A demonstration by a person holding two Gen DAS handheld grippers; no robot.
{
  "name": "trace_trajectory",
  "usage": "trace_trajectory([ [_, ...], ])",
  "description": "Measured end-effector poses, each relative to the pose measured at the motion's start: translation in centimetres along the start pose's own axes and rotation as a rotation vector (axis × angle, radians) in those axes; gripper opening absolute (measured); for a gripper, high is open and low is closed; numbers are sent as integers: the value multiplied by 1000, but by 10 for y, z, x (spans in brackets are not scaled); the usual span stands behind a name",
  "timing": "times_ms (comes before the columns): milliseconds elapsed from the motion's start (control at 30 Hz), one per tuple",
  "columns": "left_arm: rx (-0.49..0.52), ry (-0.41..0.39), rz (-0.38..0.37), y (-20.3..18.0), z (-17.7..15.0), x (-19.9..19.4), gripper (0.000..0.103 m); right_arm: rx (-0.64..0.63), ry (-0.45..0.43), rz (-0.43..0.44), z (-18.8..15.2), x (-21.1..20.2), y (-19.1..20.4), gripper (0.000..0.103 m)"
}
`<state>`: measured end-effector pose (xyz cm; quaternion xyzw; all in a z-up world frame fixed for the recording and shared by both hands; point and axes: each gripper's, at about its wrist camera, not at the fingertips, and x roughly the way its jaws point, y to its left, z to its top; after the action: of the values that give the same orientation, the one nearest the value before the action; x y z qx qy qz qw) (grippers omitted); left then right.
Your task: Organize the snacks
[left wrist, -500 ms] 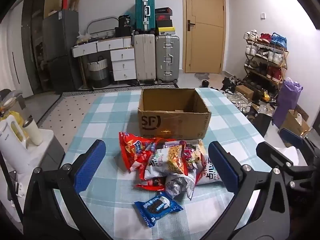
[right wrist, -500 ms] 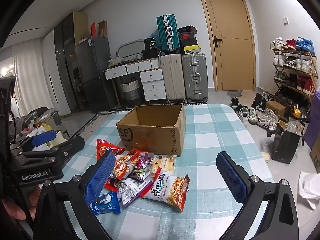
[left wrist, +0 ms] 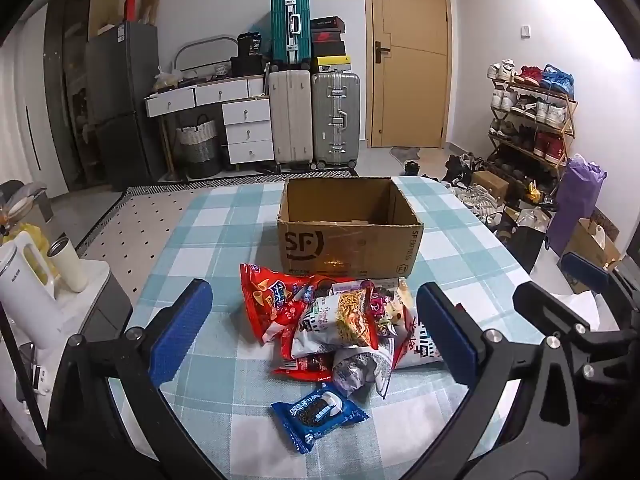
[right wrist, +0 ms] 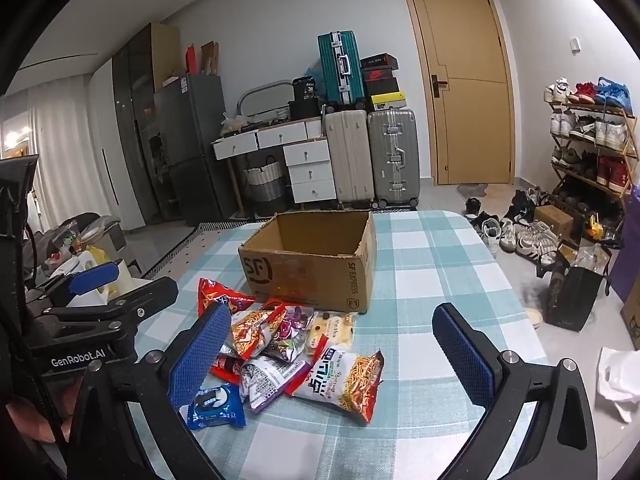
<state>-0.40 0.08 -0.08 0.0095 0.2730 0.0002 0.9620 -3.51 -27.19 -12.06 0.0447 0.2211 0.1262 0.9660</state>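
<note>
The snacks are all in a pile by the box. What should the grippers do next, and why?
Probably lower the left hand-held gripper onto the blue cookie packet. It lies apart at the near edge of the snack pile, the cardboard box looks empty, and both hand-held grippers, the right too, are open and holding nothing.
</note>
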Motion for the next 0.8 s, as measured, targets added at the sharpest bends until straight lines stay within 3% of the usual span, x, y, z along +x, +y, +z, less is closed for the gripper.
trace_trajectory([
  [800, 28, -7, 6, -7, 0, -1, 102, -14, -5, 4, 4, -8, 5, 103],
])
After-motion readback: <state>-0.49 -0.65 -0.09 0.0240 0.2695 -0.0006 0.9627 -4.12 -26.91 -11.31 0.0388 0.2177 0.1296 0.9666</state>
